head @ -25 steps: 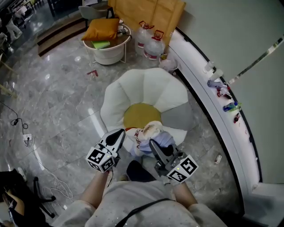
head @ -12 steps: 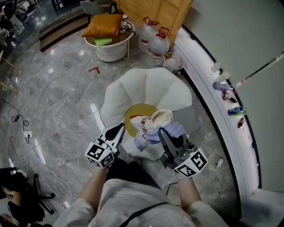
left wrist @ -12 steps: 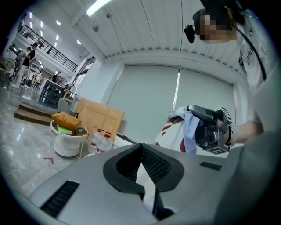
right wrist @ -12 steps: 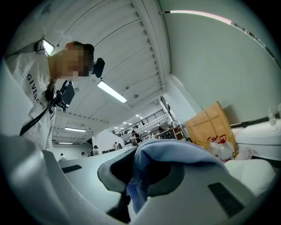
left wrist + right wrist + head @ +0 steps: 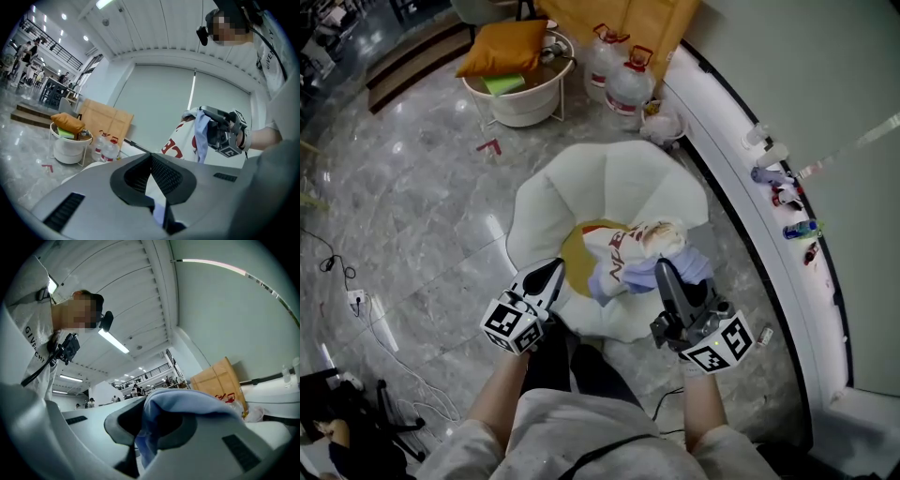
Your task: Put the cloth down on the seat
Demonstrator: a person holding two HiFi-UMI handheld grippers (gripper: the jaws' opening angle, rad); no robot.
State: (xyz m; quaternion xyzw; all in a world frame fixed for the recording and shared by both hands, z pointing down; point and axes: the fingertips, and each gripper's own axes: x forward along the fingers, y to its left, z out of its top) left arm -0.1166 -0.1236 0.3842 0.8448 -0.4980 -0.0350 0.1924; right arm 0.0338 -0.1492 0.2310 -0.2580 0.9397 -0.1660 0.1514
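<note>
The right gripper [image 5: 662, 270] is clamped on the cloth [image 5: 630, 253]: in its own view a pale blue fold fills the space between the jaws and spills over the upper one. The cloth is a bundle of white fabric with red lettering and a pale blue part. It hangs from that gripper over the seat [image 5: 609, 183], above the right edge of the yellow centre [image 5: 579, 248] and the white petal beside it. Whether its lower end touches the seat cannot be told, as the left gripper's body hides it in the left gripper view. The left gripper [image 5: 554, 273] is just left of the cloth and apart from it, over the seat's near left edge. Its jaws meet at the tips and grip nothing. The person stands at the seat's near side, on a grey marble floor [image 5: 422, 216]. Beyond the seat are two water bottles [image 5: 623, 86], a white basket [image 5: 520, 103] with an orange cushion [image 5: 504, 45] on top, and a cardboard sheet [image 5: 628, 21].
</note>
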